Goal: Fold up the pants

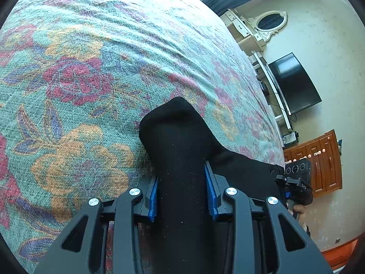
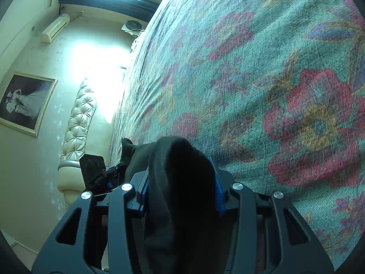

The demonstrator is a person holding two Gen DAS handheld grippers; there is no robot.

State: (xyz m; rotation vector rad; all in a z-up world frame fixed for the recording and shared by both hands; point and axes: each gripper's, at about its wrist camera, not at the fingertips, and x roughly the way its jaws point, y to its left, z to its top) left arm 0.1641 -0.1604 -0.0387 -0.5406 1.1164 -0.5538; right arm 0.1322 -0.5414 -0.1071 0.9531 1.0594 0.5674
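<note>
Clearly the black pants are soft, limp knit: light, not slippery, and apt to sag wherever unsupported. They hang between both grippers above the floral bedspread. The left gripper is clamped on a thick bunch of the fabric, and the right gripper pinches another bunch likewise (its hem edge shows). Holding near edges or corners should, I judge, keep the cloth spread for a clean fold.

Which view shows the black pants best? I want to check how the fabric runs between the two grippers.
The left wrist view: well lit, it shows the black pants clamped in the left gripper and stretching right toward the right gripper. The right wrist view shows only a dark, shadowed bunch in its own fingers.
</note>
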